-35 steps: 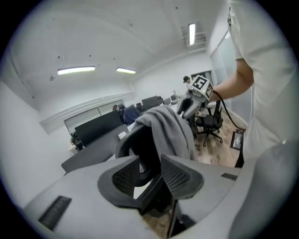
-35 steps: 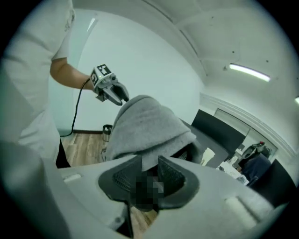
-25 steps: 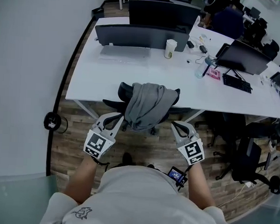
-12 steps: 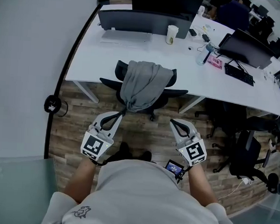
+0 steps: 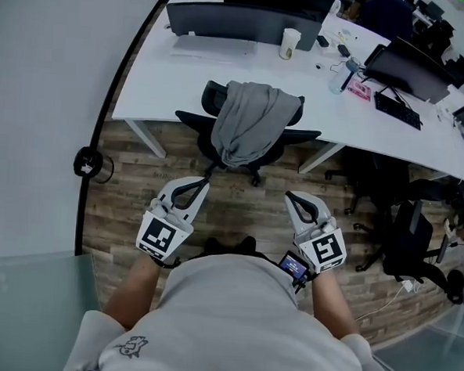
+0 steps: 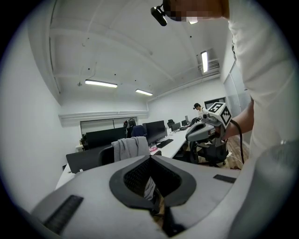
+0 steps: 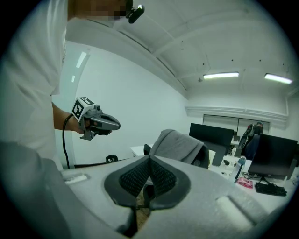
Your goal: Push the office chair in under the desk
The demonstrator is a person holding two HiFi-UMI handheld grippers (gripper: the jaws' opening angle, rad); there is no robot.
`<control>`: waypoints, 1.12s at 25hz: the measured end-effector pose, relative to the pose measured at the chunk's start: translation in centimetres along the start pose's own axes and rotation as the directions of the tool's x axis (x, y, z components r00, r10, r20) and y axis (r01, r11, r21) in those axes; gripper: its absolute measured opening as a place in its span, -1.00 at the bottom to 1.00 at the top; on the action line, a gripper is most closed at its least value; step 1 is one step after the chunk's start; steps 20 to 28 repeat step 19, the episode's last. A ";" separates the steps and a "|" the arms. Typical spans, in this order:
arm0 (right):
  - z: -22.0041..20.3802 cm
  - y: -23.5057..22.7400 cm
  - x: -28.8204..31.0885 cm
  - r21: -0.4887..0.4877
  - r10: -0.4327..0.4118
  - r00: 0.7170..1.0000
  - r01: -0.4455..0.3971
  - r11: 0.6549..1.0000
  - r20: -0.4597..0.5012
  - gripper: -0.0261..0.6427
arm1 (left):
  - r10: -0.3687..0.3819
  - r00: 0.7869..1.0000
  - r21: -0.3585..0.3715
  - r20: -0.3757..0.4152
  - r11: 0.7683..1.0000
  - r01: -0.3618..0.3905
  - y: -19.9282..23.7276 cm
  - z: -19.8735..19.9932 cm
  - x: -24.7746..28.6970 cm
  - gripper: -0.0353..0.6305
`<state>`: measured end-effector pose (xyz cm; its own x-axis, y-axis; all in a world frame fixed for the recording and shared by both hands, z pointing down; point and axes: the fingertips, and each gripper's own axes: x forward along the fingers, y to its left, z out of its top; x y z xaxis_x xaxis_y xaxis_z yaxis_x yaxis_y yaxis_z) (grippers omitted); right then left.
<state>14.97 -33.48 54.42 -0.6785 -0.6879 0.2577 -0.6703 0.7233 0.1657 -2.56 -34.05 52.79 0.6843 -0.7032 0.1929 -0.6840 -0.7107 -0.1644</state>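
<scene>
**Grey-draped office chair (image 5: 255, 135) at the desk (image 5: 183, 88), both tools empty**

Head view: the office chair stands with its backrest at the desk's near edge, a grey garment (image 5: 250, 115) hanging over it. My left tool (image 5: 204, 184) and right tool (image 5: 290, 197) hover above the wood floor (image 5: 238, 212), clear of the chair.

Left gripper view: my jaws are pressed together on nothing, and the chair shows beyond them.

Right gripper view: my jaws are together too and empty, pointing toward the chair.
</scene>
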 end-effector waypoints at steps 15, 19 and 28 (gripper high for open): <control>1.0 6.6 -1.2 0.004 -0.040 0.999 0.040 0.999 -0.004 -0.92 | -0.041 0.998 0.009 0.052 0.999 0.041 -0.7 -0.1 -7.0 -0.90; 1.2 7.4 -1.3 0.009 -0.048 0.999 0.048 0.999 -0.008 -0.92 | -0.046 0.997 -0.008 0.064 0.999 0.047 -0.4 -0.6 -7.8 -0.90; 1.2 7.4 -1.3 0.009 -0.048 0.999 0.048 0.999 -0.008 -0.92 | -0.046 0.997 -0.008 0.064 0.999 0.047 -0.4 -0.6 -7.8 -0.90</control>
